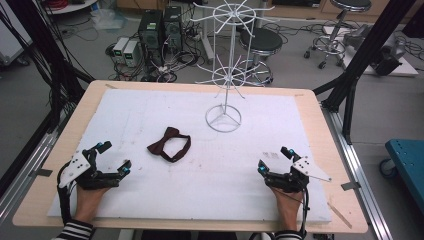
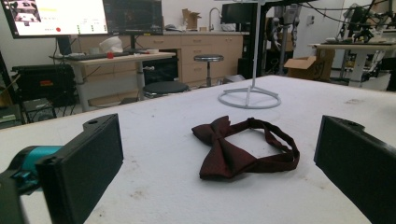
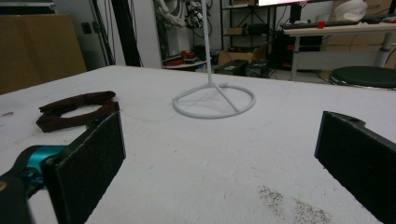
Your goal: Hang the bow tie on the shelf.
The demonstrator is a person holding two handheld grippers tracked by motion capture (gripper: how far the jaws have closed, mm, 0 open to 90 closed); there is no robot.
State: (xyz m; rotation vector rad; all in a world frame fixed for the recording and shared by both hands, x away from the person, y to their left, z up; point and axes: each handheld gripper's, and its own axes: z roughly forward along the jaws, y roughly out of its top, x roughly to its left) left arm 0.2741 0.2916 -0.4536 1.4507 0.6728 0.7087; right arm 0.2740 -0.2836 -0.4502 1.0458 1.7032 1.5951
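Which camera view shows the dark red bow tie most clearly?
The left gripper view: the bow tie lies close and whole, its knot and strap loop plain. The high view shows it small from above. The right gripper view catches it at the left edge, partly behind a jaw.

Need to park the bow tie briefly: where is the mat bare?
Bare: between bow tie and right claw, and right of the white rack base. The left claw, open, sits close to the tie; the strip between tie and rack is tighter.
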